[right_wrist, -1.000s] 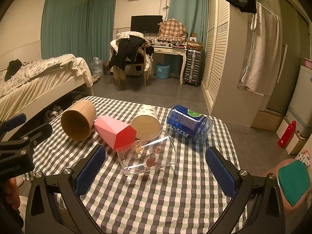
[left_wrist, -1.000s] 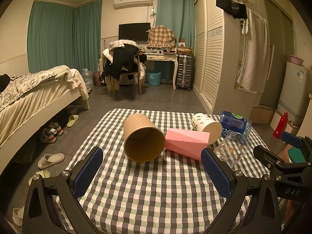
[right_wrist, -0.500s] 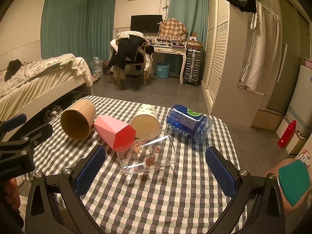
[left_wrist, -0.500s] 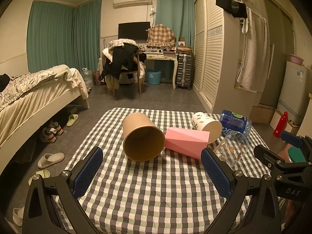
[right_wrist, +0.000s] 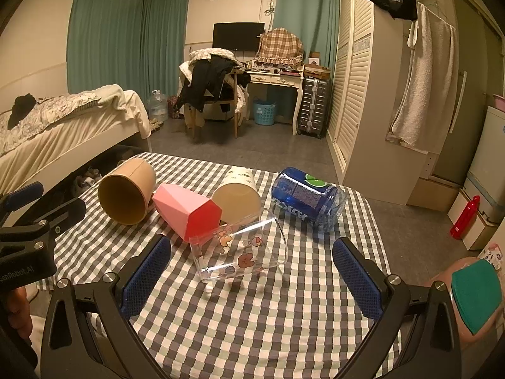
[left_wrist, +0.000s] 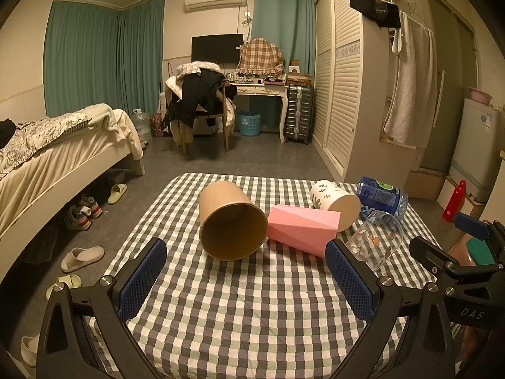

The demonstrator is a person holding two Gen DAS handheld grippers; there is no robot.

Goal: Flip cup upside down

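On the checkered tablecloth (left_wrist: 252,309), 5 cups lie on their sides in a row, probably so each can be gripped and stood mouth-down: brown paper cup (left_wrist: 232,219), blue plastic cup (right_wrist: 307,197), pink faceted cup (left_wrist: 303,229), clear cartoon glass (right_wrist: 241,254), floral paper cup (right_wrist: 238,191). The left gripper (left_wrist: 247,279) and right gripper (right_wrist: 252,273) both gape wide, touching nothing.

left claw (left_wrist: 246,276): wide open, empty
brown cup (left_wrist: 232,221): on its side, touching pink cup (left_wrist: 301,227)
surface (left_wrist: 252,315): checkered cloth
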